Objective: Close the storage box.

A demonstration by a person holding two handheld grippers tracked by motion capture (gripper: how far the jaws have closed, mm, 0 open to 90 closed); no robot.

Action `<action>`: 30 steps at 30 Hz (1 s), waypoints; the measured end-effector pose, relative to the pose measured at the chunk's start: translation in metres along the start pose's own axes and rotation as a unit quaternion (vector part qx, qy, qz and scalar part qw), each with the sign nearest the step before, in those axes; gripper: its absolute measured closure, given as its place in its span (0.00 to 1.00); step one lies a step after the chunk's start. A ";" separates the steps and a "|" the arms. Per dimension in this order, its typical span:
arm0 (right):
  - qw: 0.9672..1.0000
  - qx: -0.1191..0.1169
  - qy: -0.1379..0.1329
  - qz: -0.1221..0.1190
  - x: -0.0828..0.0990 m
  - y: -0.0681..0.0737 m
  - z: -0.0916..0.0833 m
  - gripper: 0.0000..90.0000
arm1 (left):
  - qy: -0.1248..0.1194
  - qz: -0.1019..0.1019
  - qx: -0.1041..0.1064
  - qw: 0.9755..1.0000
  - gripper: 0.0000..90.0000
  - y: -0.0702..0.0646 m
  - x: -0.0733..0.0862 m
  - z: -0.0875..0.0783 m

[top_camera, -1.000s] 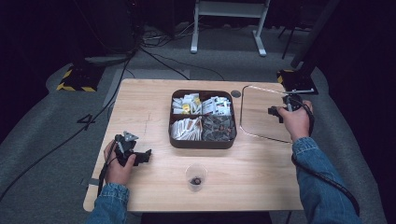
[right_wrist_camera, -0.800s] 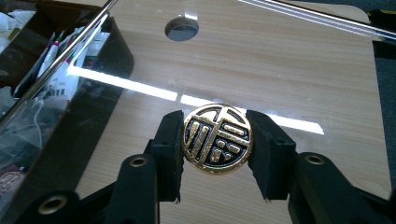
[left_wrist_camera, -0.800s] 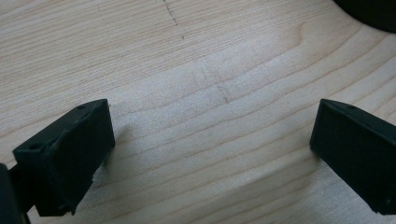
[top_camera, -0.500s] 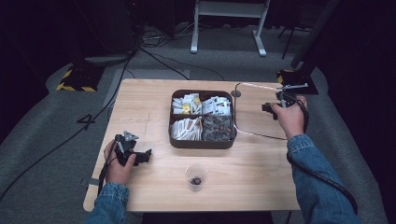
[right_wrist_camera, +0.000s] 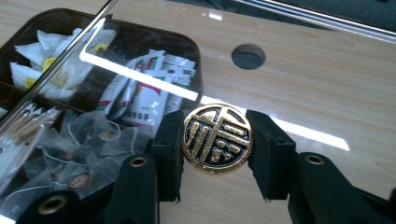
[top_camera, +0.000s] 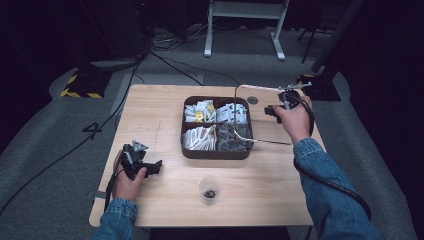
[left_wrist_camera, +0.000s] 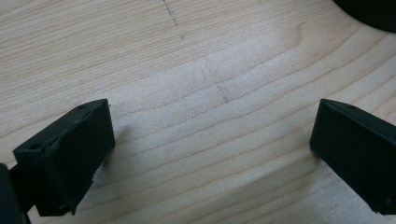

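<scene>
A dark compartmented box (top_camera: 216, 152) of tea bags and white sachets stands mid-table. My right gripper (top_camera: 273, 111) is shut on the round black-and-gold knob (right_wrist_camera: 217, 138) of a clear lid (top_camera: 260, 88). The lid hangs tilted above the box's right side. In the right gripper view the pads (right_wrist_camera: 169, 149) press on both sides of the knob, and the box (right_wrist_camera: 187, 46) shows through the clear lid (right_wrist_camera: 140, 79). My left gripper (top_camera: 155, 166) rests on the table at the front left. Its jaws (left_wrist_camera: 212, 154) stand open over bare wood.
A small clear plastic cup (top_camera: 210, 190) with something dark inside stands near the table's front edge, in front of the box. A round hole (top_camera: 252, 100) in the tabletop lies right of the box's far corner. Cables and a stand's legs lie on the floor beyond.
My right hand has carried the lid leftward and up, from the table's right side to above the box's right edge. The left gripper has stayed put.
</scene>
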State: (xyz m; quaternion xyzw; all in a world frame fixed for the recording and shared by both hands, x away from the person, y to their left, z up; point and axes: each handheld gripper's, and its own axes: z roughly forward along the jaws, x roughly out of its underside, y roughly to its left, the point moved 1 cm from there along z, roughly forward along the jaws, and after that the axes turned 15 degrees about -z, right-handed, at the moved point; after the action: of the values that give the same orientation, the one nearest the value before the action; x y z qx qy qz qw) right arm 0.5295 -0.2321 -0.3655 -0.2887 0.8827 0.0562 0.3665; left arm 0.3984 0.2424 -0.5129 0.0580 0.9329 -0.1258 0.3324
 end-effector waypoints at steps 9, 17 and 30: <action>1.000 -0.007 -0.010 -0.013 -0.023 0.024 0.001 0.66 | 0.000 -0.001 0.000 1.000 0.00 0.000 0.000 0.000; 1.000 -0.013 -0.017 -0.021 -0.040 0.044 0.003 0.66 | -0.001 -0.001 -0.001 1.000 0.00 0.000 0.000 0.000; 0.999 -0.024 -0.023 -0.029 -0.063 0.078 0.013 0.66 | -0.001 0.001 0.003 1.000 0.01 0.001 -0.001 0.000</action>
State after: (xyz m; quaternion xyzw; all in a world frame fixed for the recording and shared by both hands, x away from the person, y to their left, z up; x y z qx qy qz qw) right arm 0.5303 -0.1343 -0.3410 -0.3211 0.8637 0.0736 0.3814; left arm 0.3991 0.2432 -0.5129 0.0599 0.9321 -0.1284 0.3332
